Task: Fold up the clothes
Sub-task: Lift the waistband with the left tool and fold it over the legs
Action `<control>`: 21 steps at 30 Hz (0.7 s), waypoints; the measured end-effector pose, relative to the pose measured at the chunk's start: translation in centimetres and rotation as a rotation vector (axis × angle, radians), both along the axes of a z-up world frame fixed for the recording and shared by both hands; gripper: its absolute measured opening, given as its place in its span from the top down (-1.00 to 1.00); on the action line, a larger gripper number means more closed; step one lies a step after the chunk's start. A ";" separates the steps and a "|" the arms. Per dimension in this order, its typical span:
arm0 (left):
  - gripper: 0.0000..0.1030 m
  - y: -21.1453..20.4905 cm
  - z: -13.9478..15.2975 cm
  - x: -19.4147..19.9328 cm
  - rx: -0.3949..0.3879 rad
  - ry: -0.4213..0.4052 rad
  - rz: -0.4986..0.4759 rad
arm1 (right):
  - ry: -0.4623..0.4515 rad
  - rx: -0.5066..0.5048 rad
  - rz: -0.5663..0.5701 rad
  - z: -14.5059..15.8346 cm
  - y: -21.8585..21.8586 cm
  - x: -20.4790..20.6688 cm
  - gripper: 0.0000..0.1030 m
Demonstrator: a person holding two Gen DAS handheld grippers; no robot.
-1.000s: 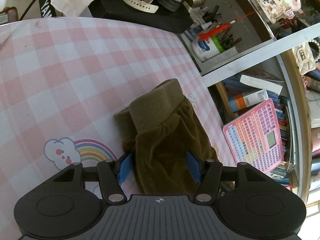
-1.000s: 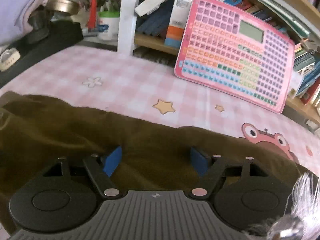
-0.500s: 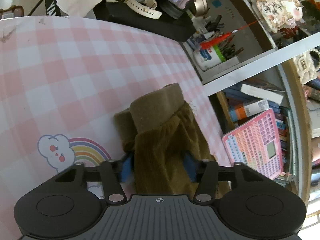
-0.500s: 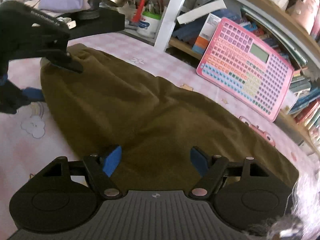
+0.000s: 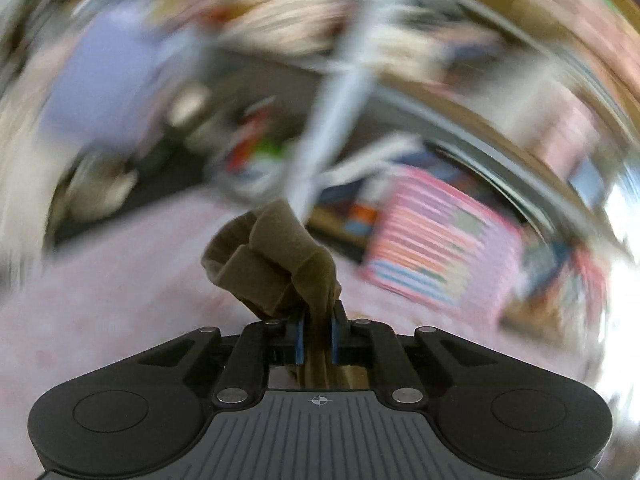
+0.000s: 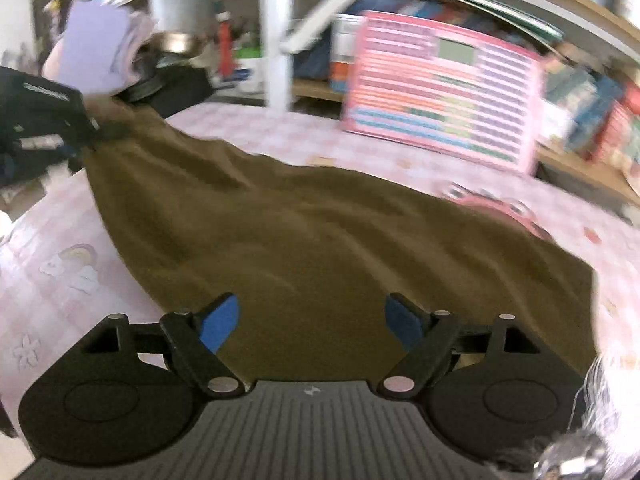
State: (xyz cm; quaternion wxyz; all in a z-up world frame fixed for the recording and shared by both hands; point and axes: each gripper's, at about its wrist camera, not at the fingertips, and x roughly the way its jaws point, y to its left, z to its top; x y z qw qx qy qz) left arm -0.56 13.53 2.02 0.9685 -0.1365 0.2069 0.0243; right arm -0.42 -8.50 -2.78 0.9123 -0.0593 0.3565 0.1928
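Observation:
An olive-brown garment [image 6: 320, 232] lies spread on the pink checked table [image 6: 60, 240]. My left gripper [image 5: 318, 336] is shut on its ribbed waistband end [image 5: 272, 260] and holds that end lifted off the table; the left wrist view is blurred by motion. In the right wrist view the left gripper [image 6: 44, 136] shows at the far left, with the cloth rising to it. My right gripper [image 6: 312, 320] is open, its blue pads [image 6: 218, 322] wide apart just above the near part of the garment, holding nothing.
A pink toy keyboard [image 6: 440, 88] leans against the shelf behind the table. A white shelf post [image 6: 276, 32], a pen cup and books stand at the back. A lilac cloth [image 6: 100, 48] lies on a black case at the back left.
My left gripper has closed on the garment's waistband end and lifted it, swinging fast so its view blurs. The right gripper has stayed open over the garment.

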 end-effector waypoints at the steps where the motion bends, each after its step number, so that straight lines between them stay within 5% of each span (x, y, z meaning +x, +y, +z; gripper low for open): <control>1: 0.80 -2.0 1.0 -0.3 0.110 -0.018 -0.064 | 0.013 0.011 -0.026 0.1 -1.5 -0.3 -0.55; 5: 0.67 -10.0 1.4 -1.6 0.448 -0.005 -0.310 | 0.062 0.053 -0.139 0.2 -7.7 -0.8 -0.55; 7: 0.54 -13.3 0.1 -1.7 0.515 0.081 -0.420 | 0.090 0.089 -0.171 0.1 -10.4 -1.0 -0.56; 10: 0.05 -16.4 -2.3 -1.6 0.557 0.214 -0.452 | 0.150 0.169 -0.181 -0.2 -13.3 -0.6 -0.57; 15: -0.48 -15.4 -1.8 -2.9 0.346 0.299 -0.308 | 0.257 0.298 -0.118 -0.7 -15.0 0.8 -0.58; 21: -0.54 -10.1 -0.7 -5.5 -0.001 0.284 0.001 | 0.448 0.533 -0.033 -1.7 -13.2 4.8 -0.62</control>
